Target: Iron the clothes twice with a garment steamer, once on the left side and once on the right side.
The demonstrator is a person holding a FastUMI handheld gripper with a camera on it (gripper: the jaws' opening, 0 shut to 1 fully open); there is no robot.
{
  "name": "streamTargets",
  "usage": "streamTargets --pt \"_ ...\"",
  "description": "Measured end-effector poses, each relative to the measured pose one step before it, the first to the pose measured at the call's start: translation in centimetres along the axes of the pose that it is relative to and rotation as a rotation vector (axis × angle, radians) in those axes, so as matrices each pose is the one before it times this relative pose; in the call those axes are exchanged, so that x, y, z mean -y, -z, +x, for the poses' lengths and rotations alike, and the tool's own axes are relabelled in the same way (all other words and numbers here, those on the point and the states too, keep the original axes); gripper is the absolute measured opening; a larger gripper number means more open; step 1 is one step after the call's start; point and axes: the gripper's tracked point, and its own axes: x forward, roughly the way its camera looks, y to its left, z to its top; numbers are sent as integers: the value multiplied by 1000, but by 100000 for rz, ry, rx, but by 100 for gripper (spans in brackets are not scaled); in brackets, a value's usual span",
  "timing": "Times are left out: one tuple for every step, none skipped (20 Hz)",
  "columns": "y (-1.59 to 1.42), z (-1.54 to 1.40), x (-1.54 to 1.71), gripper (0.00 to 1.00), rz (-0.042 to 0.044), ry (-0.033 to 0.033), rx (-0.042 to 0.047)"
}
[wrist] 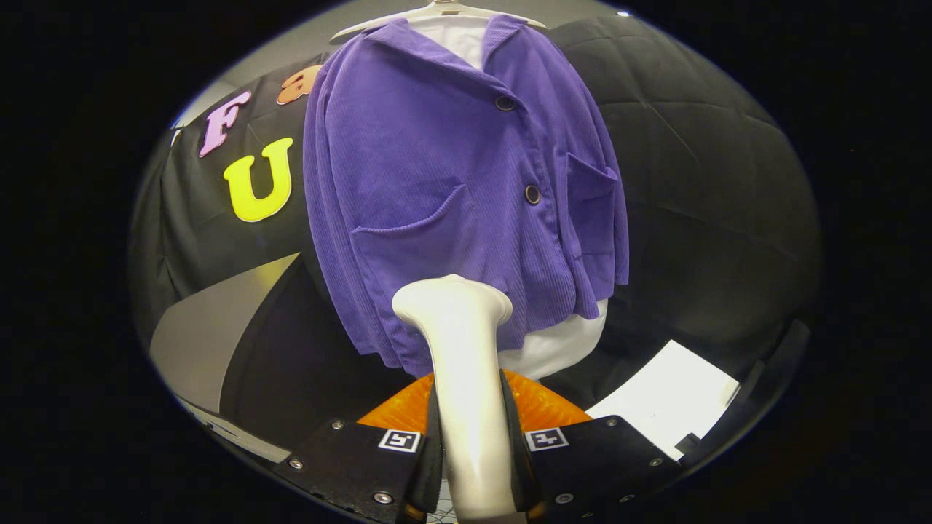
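I see black quilted cloth (699,182) walling the booth, a grey panel (211,327) low at the left and a white sheet (670,397) lying at the right. A purple corduroy jacket (444,189) hangs on a white hanger (437,11) over a white garment (553,346), straight ahead. My gripper (472,451) has its jaws narrowed onto the white garment steamer (459,349), both fingers pressing its handle; the steamer head sits at the jacket's lower hem, left of the buttons. An orange base (542,404) shows behind the handle
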Motion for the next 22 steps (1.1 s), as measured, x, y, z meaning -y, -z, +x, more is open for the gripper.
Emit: streamTargets --pt "-47 -272 425 38 -541 692 233" --pt "-161 -318 328 38 -201 543 299" --pt "-239 -421 280 38 81 -90 405" --pt "-308 -428 173 38 218 -141 584" --pt "-274 -491 270 38 -34 -149 636" --pt "-415 -446 246 38 -81 -43 526" --pt "-453 -631 277 38 202 -21 853" --pt "-638 -580 212 38 521 82 960" --pt "-712 -731 171 38 709 -198 1182" --pt "-894 -653 62 38 315 -524 1703" --pt "-883 -571 108 38 -42 -596 1775" --pt "-905 -597 24 38 -239 -774 1742" --pt "-781 -525 194 38 -335 -480 1499" --pt "-782 -395 269 38 -175 -259 1308" --pt "-692 -414 243 38 185 -254 967" --pt "-753 -369 167 38 516 -399 884" --pt "-774 -364 95 38 503 -718 1125" --pt "-752 -351 167 38 644 -557 1051" --pt "-820 -216 184 38 570 -429 1142" --pt "-839 -249 238 38 515 -428 899" --pt "-950 -270 218 38 356 -502 1291" --pt "-1099 -224 181 38 523 -443 1468"
